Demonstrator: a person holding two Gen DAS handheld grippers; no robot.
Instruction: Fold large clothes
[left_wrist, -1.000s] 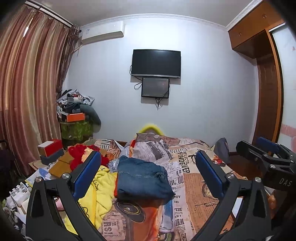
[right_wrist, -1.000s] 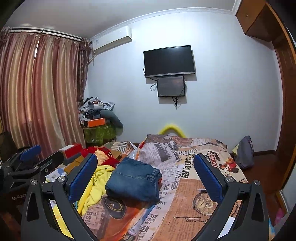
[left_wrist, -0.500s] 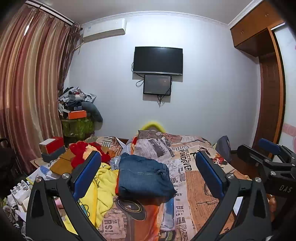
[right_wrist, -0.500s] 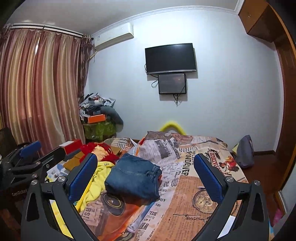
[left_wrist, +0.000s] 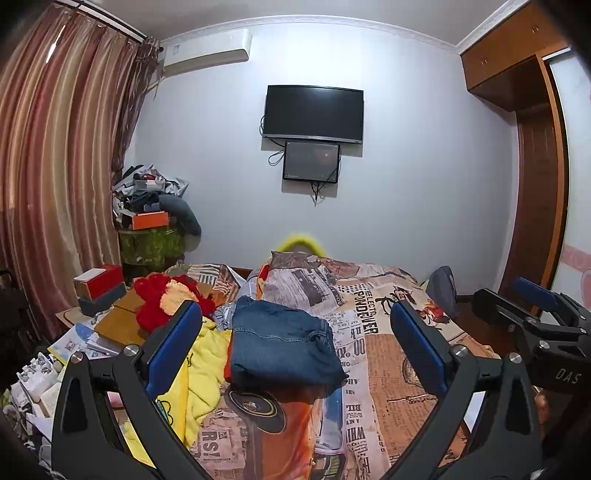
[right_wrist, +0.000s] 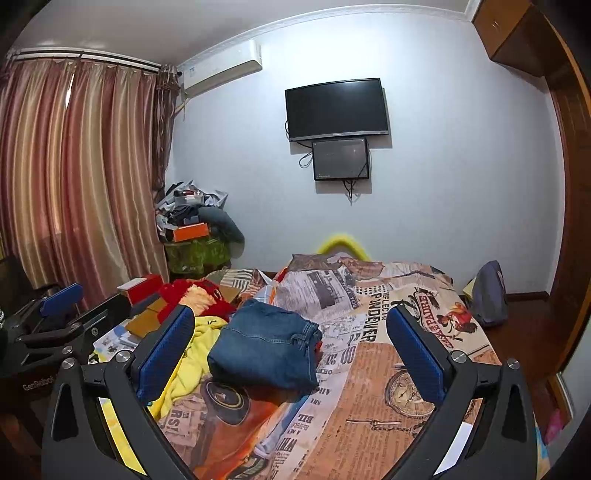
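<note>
Folded blue jeans (left_wrist: 280, 343) lie in a neat stack on the bed's newspaper-print cover (left_wrist: 384, 354); they also show in the right wrist view (right_wrist: 266, 350). My left gripper (left_wrist: 295, 350) is open and empty, held above and short of the jeans. My right gripper (right_wrist: 291, 350) is open and empty, also raised before the jeans. A yellow garment (left_wrist: 203, 365) lies crumpled left of the jeans, with a red and yellow one (left_wrist: 162, 302) behind it. The right gripper shows at the right edge of the left wrist view (left_wrist: 532, 314).
Boxes, books and papers (left_wrist: 99, 321) crowd the bed's left side. A cluttered stand (left_wrist: 151, 236) sits by the striped curtains (left_wrist: 55, 184). A TV (left_wrist: 314, 112) hangs on the far wall. A grey bag (right_wrist: 487, 291) and a wooden wardrobe (left_wrist: 535, 166) are on the right.
Both grippers have risen slightly and tilted up, so the bed and jeans sit a little lower in view. Both stay open. The jeans have not moved.
</note>
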